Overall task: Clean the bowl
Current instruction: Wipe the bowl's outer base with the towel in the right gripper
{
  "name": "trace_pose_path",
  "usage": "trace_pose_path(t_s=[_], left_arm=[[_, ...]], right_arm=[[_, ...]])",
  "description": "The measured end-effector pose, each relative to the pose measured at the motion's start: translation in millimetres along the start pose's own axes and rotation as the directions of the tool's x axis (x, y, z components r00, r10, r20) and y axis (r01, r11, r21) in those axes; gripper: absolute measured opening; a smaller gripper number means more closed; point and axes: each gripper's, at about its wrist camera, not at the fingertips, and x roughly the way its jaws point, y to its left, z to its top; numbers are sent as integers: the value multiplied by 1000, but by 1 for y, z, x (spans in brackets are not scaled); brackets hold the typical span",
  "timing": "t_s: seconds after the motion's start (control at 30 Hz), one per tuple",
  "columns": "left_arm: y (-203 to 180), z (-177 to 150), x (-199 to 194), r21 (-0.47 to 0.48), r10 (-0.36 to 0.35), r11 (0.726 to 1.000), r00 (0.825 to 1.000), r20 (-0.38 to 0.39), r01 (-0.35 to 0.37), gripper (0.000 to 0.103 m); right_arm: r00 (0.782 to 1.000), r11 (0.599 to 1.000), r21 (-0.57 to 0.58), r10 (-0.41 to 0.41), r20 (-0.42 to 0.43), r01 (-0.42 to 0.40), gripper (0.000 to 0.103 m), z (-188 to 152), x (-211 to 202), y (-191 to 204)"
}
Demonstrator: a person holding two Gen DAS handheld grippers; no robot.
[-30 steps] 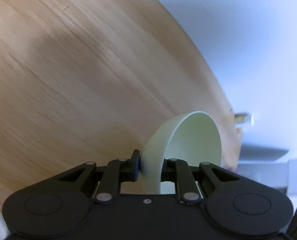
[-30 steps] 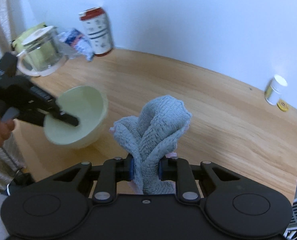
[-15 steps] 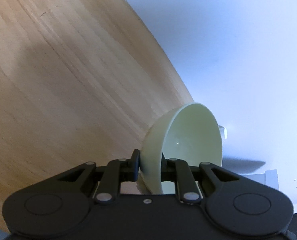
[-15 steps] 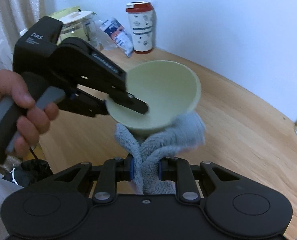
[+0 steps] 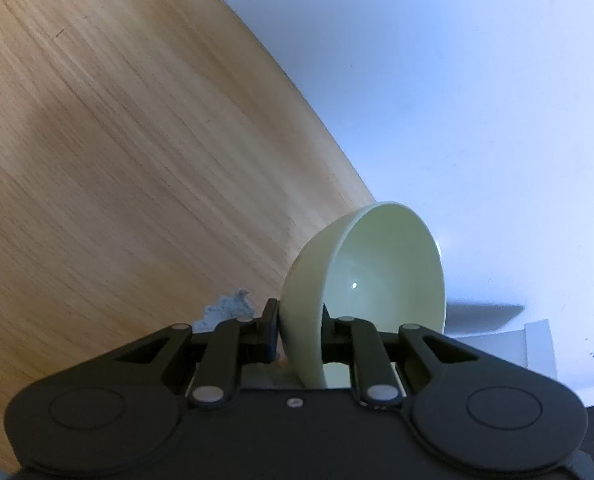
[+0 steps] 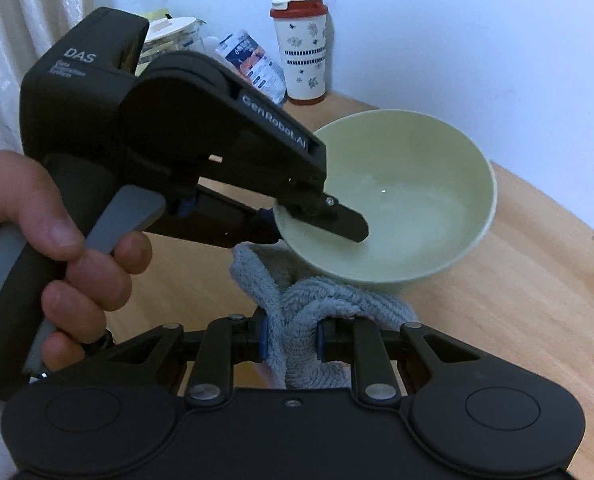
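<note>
Right wrist view shows the wooden table [image 6: 537, 300] below, then the pale green bowl [image 6: 401, 200] I hold aloft, my left gripper [image 6: 321, 216] pinched shut on its rim. My right gripper [image 6: 291, 344] clamps the grey cloth [image 6: 297, 304], tucked under the bowl. I should bring the cloth over the rim and wipe inside with firm circles.

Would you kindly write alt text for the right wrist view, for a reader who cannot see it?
The left gripper, held in a hand, clamps the rim of a pale green bowl above a wooden table. Below it, the right gripper pinches a grey cloth; a red-lidded tumbler stands behind.
</note>
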Motion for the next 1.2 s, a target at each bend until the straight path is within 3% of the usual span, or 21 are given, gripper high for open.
trace_pose_path(t_s=[0.23, 0.43, 0.63, 0.77, 0.93, 1.2], left_arm=[[2, -1, -10, 57, 17, 998, 1000, -2, -16, 15], [7, 0, -22, 62, 31, 998, 1000, -2, -30, 15], [13, -1, -23, 89, 64, 994, 997, -38, -60, 15], [15, -3, -21, 141, 96, 986, 994, -48, -89, 15], [22, -4, -20, 198, 108, 976, 992, -60, -94, 15], [40, -11, -10, 178, 184, 970, 978, -98, -165, 15]], right_arm=[[998, 988, 149, -57, 31, 51, 23, -3, -7, -20], [994, 980, 170, -109, 32, 102, 23, 1, -22, -34], [994, 987, 118, -109, 14, 106, 23, 4, -26, -37], [995, 995, 5, -101, -22, 102, 23, 1, -19, -24], [995, 996, -20, -92, -47, 91, 23, 3, -8, -18], [988, 996, -68, -73, -134, 64, 23, -3, 10, -17]])
